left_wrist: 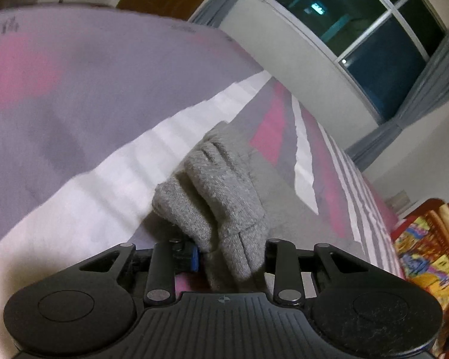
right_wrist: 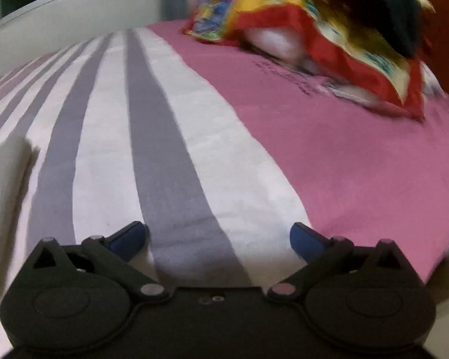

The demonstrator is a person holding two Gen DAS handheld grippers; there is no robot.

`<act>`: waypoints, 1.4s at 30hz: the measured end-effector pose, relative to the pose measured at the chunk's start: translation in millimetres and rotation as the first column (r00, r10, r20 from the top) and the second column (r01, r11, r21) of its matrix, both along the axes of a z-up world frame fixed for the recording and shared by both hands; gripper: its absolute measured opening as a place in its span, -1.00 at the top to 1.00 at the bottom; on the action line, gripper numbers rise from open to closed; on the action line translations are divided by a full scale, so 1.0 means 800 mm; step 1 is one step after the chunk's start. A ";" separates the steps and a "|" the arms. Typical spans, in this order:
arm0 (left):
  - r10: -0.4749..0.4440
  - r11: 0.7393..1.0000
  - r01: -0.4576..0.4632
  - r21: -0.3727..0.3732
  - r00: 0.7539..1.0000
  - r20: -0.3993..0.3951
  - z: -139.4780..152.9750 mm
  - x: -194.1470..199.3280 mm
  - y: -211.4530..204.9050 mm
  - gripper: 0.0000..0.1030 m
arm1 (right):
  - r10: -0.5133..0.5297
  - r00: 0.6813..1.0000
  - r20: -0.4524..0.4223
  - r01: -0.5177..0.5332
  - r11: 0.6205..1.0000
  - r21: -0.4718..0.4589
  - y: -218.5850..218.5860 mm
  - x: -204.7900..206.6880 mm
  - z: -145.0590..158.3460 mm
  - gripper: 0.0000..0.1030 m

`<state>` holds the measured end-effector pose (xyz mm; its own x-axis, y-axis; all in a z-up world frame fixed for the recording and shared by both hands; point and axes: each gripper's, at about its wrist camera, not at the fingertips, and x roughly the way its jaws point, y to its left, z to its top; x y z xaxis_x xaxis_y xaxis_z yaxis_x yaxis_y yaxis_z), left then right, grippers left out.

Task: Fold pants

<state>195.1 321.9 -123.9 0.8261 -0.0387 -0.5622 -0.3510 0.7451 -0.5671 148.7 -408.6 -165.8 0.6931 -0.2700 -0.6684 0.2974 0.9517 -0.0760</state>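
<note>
Left tongs [left_wrist: 224, 254] pinching bunched grey pants [left_wrist: 215, 191], lifted over striped bed [left_wrist: 74, 95]. Right tongs [right_wrist: 218, 236] spread, empty, over bed. Fold barely begun; flattening and folding left.

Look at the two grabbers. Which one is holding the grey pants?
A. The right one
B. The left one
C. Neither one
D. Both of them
B. In the left wrist view the left gripper is closed on a bunched fold of the grey pants, while the right gripper stands wide open over the striped bedsheet with nothing between its blue fingertips.
</note>
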 end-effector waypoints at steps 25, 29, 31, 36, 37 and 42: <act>-0.702 0.693 0.657 0.295 0.709 0.069 0.107 0.095 -0.422 0.46 | 0.015 0.993 0.115 -0.022 0.998 0.056 -0.007 -0.027 -0.008 -1.00; -0.766 0.590 0.735 0.335 0.640 -0.054 0.079 0.104 -0.478 0.45 | 0.013 0.994 0.109 -0.021 0.997 0.072 -0.009 -0.026 -0.006 -1.00; -0.787 0.535 0.773 0.341 0.603 -0.131 0.055 0.109 -0.502 0.42 | 0.016 0.994 0.104 -0.023 0.997 0.074 -0.010 -0.025 -0.005 -1.00; -0.820 0.482 0.805 0.346 0.554 -0.147 0.042 0.097 -0.530 -0.39 | 0.040 0.995 0.086 -0.046 0.997 0.068 -0.013 -0.025 -0.003 -0.99; -0.826 0.492 0.809 0.320 0.551 -0.122 0.048 0.094 -0.526 -0.49 | 0.044 0.996 0.080 -0.050 0.996 0.068 -0.013 -0.026 -0.002 -0.99; -0.784 0.585 0.744 0.323 0.621 -0.011 0.085 0.062 -0.480 -0.50 | 0.031 0.999 0.013 -0.032 0.993 0.115 -0.021 -0.029 0.011 -0.99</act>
<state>244.5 -62.0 -55.7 0.6227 -0.5527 -0.5539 0.4764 0.8293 -0.2920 125.7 -425.2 -157.4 0.7079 -0.1696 -0.6857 0.2676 0.9628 0.0381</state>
